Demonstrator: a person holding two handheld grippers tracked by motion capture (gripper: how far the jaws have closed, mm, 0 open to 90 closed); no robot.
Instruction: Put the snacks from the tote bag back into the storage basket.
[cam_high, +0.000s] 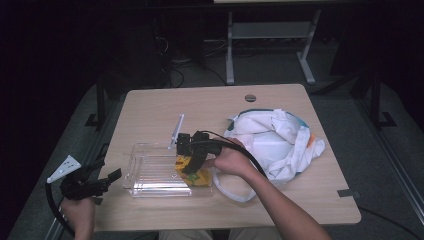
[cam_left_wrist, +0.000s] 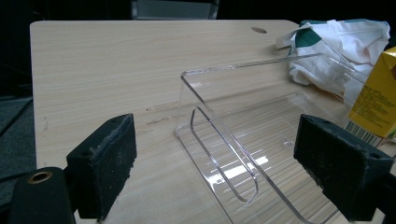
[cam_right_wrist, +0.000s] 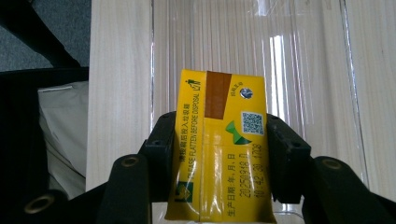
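- The right gripper (cam_right_wrist: 218, 154) has its jaws clenched on a yellow drink carton (cam_right_wrist: 219, 144), one pad on each narrow side; the carton's top faces the right gripper view's camera, so the grip sits just under the top.
- In the high view the right gripper (cam_high: 192, 162) points down at the 4 o'clock corner of a clear plastic tray (cam_high: 150, 172), with the yellow drink carton (cam_high: 196, 175) under it inside that corner; whether its base already rests on the tray floor I cannot tell.
- The left gripper (cam_high: 114, 176) hovers at the tray's 9 o'clock side, off the near-left edge of the bench (cam_high: 210, 105); its jaws stand released with nothing between the pads, the tray's wall (cam_left_wrist: 219, 140) straight ahead of them in the left gripper view.
- A crumpled white bag (cam_high: 272, 142) lies at the tray's 3 o'clock, just beside the right hand (cam_high: 231, 160).
- Step in hand, as I judge it: setting the carton down in the tray; likely one of the things from the bag.
- The next move calls for a short, upright lowering until the base is seated; then release the jaws and lift straight up, so the pads do not tip the carton.
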